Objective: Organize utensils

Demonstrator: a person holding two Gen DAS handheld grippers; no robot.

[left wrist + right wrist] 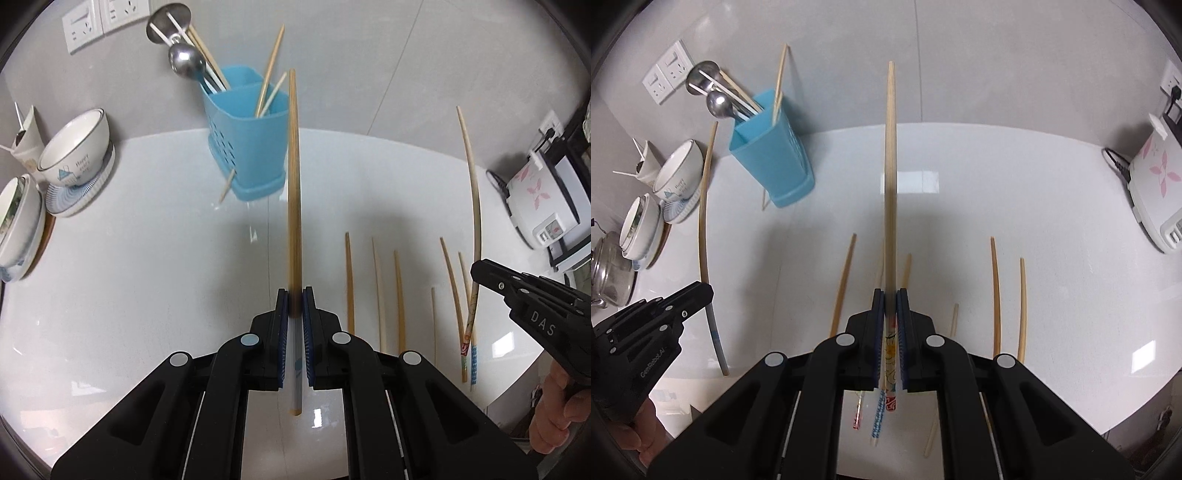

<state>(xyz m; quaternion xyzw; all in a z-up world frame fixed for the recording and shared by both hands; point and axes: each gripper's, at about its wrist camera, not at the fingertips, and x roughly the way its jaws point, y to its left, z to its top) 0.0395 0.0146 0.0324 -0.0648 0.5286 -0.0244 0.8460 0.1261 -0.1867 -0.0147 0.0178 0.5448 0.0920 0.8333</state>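
The left tongs (294,302) were closed tight on a brown chopstick (293,184), its grey handle end sticking out behind the pads and its tip pointing up toward the blue holder (245,144). The right tongs (891,306) were likewise pinched shut on a pale chopstick (891,166) whose handle carried a red and flowered pattern, the bare wooden length rising ahead of the pads.

The blue holder stood on the white counter (147,277) near the grey wall. Inside it leaned a metal ladle (186,61), a round skimmer (168,22) and several thin chopsticks; one thin stick (227,188) poked out through a hole low on the holder's side. To the left of the holder sat stacked bowls (74,147) on a plate. To the right of the holder, nearer the camera, loose chopsticks (376,291) lay in a rough row on the counter, some plain wood and some with patterned ends. Far to the holder's right stood a white rice cooker (535,199) with pink flowers.
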